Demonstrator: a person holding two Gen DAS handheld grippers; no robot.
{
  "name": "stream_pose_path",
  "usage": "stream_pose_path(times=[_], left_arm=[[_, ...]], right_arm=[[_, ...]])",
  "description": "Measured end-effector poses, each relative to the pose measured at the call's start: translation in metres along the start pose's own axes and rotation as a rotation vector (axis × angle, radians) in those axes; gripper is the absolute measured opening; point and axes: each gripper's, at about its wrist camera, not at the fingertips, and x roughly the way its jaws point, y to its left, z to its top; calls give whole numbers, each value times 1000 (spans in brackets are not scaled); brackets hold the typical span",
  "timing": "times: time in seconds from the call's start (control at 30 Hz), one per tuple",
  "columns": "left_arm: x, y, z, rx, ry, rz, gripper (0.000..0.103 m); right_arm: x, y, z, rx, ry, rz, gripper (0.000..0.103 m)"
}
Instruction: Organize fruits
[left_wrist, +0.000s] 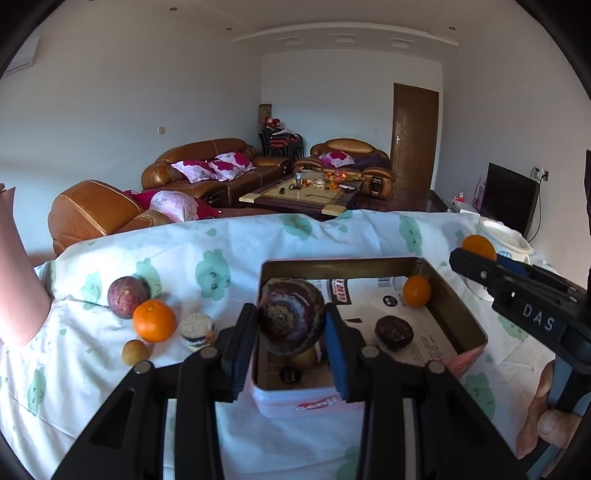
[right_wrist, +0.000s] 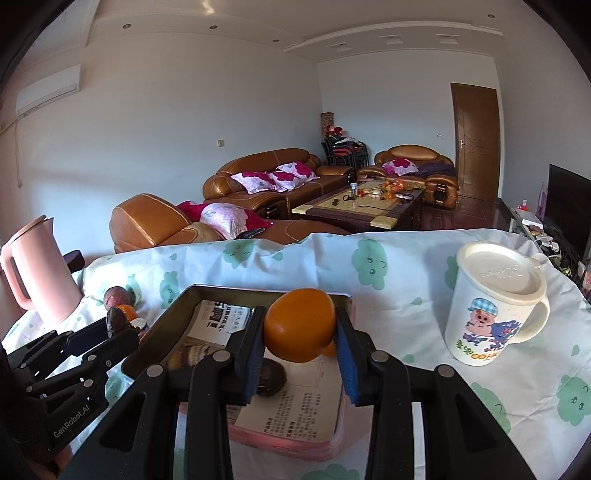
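A pink tin box (left_wrist: 469, 363) (right_wrist: 295, 441) stands open on the table, lined with printed paper. My left gripper (left_wrist: 291, 332) is shut on a dark purple fruit (left_wrist: 291, 314) and holds it over the box's near end. My right gripper (right_wrist: 300, 345) is shut on an orange (right_wrist: 300, 325) above the box; it shows at the right of the left wrist view (left_wrist: 476, 254). Inside the box lie a small orange (left_wrist: 416, 291) and a dark fruit (left_wrist: 393, 331) (right_wrist: 271, 376). Left of the box lie a purple fruit (left_wrist: 125, 297), an orange (left_wrist: 153, 320), a small tan fruit (left_wrist: 135, 352) and a wrapped snack (left_wrist: 197, 330).
A white cartoon mug (right_wrist: 495, 302) with a lid stands right of the box. A pink kettle (right_wrist: 35, 269) stands at the table's left. The table carries a white cloth with green prints (left_wrist: 221, 258). Sofas and a coffee table lie beyond its far edge.
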Motion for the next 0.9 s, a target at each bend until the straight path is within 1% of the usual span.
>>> stream_pose_path(times=[0.17, 0.37, 0.53, 0.63, 0.73, 0.9], left_arm=[[22, -19, 13, 7, 19, -5, 38], [43, -35, 22, 13, 37, 5, 38], [59, -39, 27, -6, 64, -2, 38], [66, -40, 27, 2, 84, 4, 38], [74, -38, 24, 8, 115, 29, 38], [85, -35, 16, 10, 171, 47, 38]], right_arm=[[11, -10, 3, 9, 10, -44, 37], [27, -14, 5, 24, 36, -43, 37], [38, -11, 6, 13, 54, -42, 38], [45, -10, 4, 8, 76, -40, 38], [55, -9, 1, 14, 111, -20, 38], [64, -7, -5, 41, 162, 68, 38]])
